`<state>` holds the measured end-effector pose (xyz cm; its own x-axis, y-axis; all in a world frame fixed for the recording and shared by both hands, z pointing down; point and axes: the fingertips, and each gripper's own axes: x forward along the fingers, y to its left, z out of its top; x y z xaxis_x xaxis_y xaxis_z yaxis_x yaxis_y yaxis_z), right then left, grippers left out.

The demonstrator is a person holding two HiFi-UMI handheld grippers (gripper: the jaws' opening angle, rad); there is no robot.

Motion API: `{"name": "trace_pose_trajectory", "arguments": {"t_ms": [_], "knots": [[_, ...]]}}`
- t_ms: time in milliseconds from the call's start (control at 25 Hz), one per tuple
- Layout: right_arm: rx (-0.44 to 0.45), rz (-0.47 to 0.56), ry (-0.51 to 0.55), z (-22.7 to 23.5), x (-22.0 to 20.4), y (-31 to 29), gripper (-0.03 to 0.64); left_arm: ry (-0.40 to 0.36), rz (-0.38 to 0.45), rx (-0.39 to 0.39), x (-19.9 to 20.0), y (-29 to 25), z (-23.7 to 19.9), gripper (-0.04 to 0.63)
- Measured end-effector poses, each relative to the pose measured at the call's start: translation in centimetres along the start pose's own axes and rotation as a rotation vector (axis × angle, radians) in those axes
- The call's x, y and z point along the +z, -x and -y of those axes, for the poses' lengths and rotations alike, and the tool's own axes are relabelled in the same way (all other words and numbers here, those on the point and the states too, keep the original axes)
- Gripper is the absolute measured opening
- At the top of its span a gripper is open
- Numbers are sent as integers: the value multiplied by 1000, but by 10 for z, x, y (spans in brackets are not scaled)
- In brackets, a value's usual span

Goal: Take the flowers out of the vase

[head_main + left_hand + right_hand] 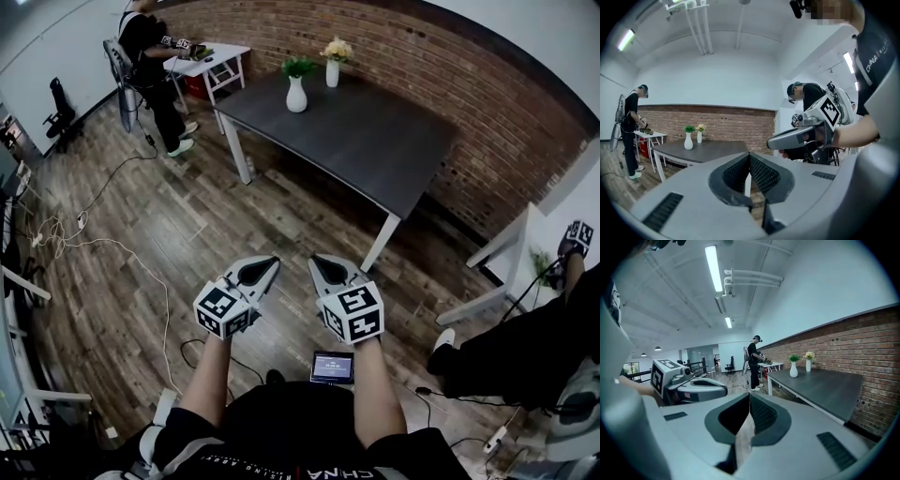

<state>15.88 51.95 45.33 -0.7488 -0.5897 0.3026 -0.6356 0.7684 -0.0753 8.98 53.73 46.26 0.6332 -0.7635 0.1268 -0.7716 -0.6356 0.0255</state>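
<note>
Brick wall (450,84) and plank floor (187,234) frame the room, and we stand well back from the dark table (375,141). We hold the left gripper (270,264) and the right gripper (316,262) side by side above the floor, each with its jaws pressed together on nothing. At the table's far end stand 2 white vases: the rounder vase (296,97) carries green sprigs (298,67), and the slimmer vase (333,74) near it holds the pale yellow flowers (337,49).
</note>
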Motion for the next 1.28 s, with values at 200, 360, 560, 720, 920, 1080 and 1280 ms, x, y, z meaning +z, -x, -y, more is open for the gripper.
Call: {"name": "trace_pose_trajectory", "arguments": {"t_ms": [200, 360, 560, 720, 920, 1080, 1280], "knots": [[4, 0, -6, 3, 1, -5, 8, 11, -3, 4, -2, -2, -5, 3], [11, -2, -10, 6, -2, -3, 8, 4, -22, 15, -4, -6, -4, 3], [19, 1, -12, 14, -4, -1, 8, 17, -13, 20, -5, -13, -2, 3], [32, 2, -14, 25, -6, 4, 8, 18, -20, 41, -3, -22, 0, 3], [36, 3, -30, 50, -13, 11, 8, 3, -36, 85, -2, -39, 4, 3], [43, 8, -79, 66, -21, 6, 8, 13, -49, 107, -11, -53, 4, 3], [55, -13, -96, 82, -30, -15, 8, 41, -68, 118, -25, -66, -19, 3]]}}
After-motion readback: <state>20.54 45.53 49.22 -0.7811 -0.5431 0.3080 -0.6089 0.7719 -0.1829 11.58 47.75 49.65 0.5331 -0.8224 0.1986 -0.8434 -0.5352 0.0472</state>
